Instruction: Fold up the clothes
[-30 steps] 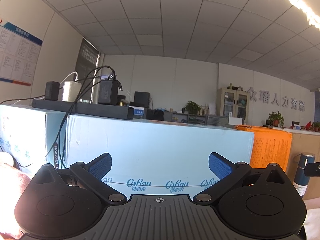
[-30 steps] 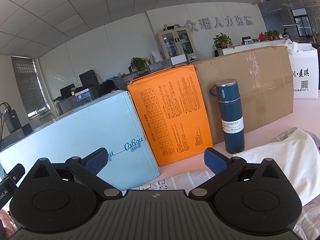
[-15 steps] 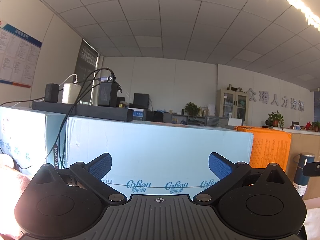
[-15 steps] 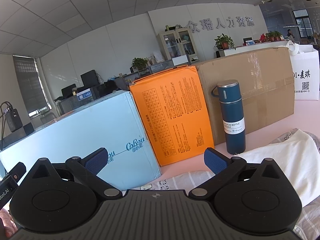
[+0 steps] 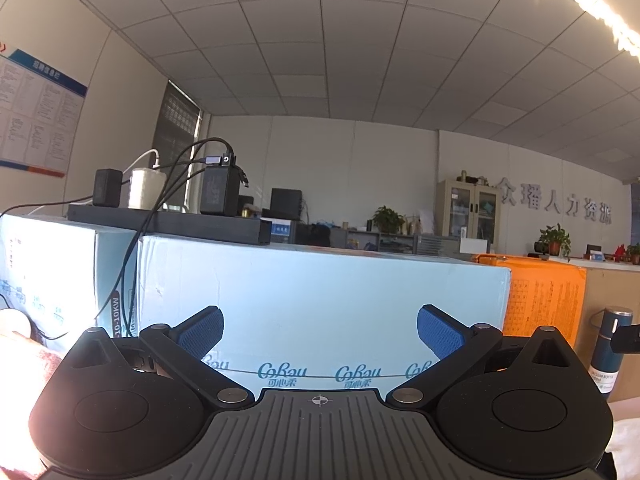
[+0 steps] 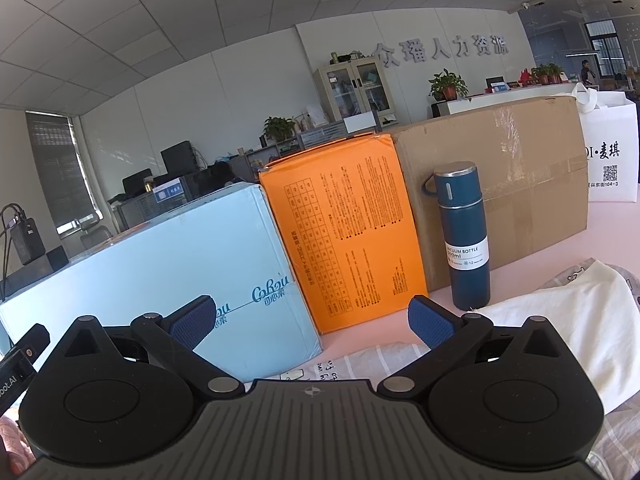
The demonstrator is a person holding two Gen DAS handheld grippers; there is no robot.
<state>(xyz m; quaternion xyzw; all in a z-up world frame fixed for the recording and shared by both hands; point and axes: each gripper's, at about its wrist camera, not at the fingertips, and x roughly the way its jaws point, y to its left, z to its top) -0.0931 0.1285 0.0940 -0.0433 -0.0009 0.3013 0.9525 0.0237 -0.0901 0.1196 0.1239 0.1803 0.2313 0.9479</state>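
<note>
My left gripper [image 5: 320, 330] is open and empty, held level and facing a light blue box [image 5: 320, 304]; no clothing shows between its fingers. My right gripper [image 6: 312, 320] is open and empty, raised above a pink table [image 6: 560, 248]. A white garment [image 6: 560, 320] lies on the table at the right, on top of a grey checked cloth [image 6: 360, 360] that runs under the right gripper. Most of both cloths is hidden by the gripper body.
A row of boxes stands close ahead: the light blue box [image 6: 180, 280], an orange box [image 6: 344, 248] and a brown cardboard box [image 6: 512, 184]. A dark blue vacuum bottle [image 6: 464, 240] stands by the white garment. A white bag [image 6: 608, 152] is far right. Chargers and cables [image 5: 180, 196] sit on the blue box.
Both grippers have tilted up slightly, so the boxes and bottle sit a little lower in view. Both stay open.
</note>
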